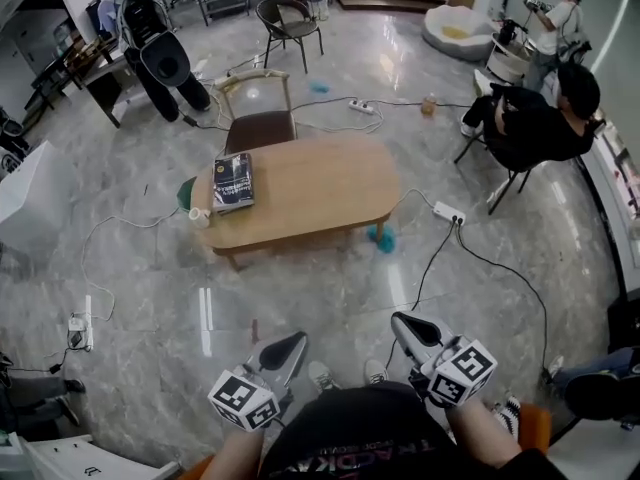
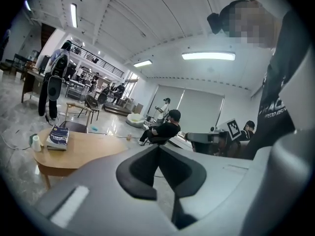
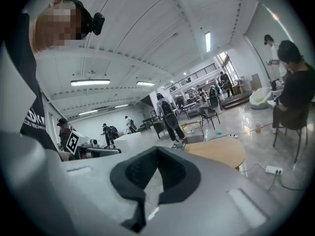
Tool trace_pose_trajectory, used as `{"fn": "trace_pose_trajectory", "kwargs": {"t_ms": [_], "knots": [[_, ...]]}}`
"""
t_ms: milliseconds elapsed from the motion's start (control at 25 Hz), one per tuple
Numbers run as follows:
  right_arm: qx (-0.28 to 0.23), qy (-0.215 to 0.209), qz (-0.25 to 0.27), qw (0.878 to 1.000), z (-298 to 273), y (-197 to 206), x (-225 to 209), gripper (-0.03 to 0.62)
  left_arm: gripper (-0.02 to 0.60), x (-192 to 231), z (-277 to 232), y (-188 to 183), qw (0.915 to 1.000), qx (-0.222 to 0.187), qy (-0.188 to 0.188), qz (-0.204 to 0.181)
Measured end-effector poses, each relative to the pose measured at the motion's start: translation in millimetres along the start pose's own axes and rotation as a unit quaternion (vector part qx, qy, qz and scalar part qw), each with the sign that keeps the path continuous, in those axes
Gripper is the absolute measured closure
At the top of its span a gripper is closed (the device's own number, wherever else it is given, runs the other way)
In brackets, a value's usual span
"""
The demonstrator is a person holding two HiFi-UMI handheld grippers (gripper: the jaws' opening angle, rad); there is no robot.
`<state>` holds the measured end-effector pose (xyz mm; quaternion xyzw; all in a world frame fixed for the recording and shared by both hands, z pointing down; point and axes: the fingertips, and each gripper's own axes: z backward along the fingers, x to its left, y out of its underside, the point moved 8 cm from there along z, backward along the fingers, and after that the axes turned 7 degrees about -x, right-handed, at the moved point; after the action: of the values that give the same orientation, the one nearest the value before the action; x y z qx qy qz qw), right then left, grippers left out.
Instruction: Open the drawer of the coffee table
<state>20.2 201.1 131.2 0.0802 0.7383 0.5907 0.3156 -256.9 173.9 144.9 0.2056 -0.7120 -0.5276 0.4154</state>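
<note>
Well short of the coffee table (image 1: 300, 193), both empty closed grippers, left gripper (image 1: 285, 353) and right gripper (image 1: 412, 330), must approach its unseen drawer.

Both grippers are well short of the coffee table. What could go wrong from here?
The white power strip and its black cable lie on the floor beside the oval wooden coffee table: a trip hazard.
The left gripper and right gripper have shut jaws, and no drawer front shows, so a reach may miss.
</note>
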Motion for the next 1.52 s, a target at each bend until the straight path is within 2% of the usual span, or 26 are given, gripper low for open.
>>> {"fn": "trace_pose_trajectory", "kwargs": {"t_ms": [200, 400, 640, 840, 1040, 1240, 1520], "knots": [[-0.026, 0.022, 0.008, 0.999, -13, 3, 11, 0.592, 0.575, 26, 6, 5, 0.9997, 0.011, 0.022, 0.006], [-0.036, 0.054, 0.007, 0.998, -11, 11, 12, 0.592, 0.575, 40, 10, 6, 0.9994, 0.021, 0.027, 0.002], [-0.044, 0.081, 0.014, 0.996, -7, 4, -19, 0.592, 0.575, 55, -7, 3, 0.9998, 0.015, 0.005, -0.007], [-0.035, 0.083, 0.019, 0.996, -20, -7, -68, 0.592, 0.575, 63, -39, 0, 0.9998, 0.009, -0.019, 0.0], [-0.025, 0.076, 0.033, 0.996, -54, -18, -141, 0.592, 0.575, 87, -94, 1, 0.9986, 0.012, -0.052, 0.0], [0.001, 0.052, 0.027, 0.998, -93, -24, -221, 0.592, 0.575, 106, -157, 3, 0.9944, 0.016, -0.101, -0.024], [0.028, 0.026, 0.087, 0.995, -144, -24, -326, 0.592, 0.575, 143, -252, 21, 0.9888, 0.011, -0.147, -0.027]]}}
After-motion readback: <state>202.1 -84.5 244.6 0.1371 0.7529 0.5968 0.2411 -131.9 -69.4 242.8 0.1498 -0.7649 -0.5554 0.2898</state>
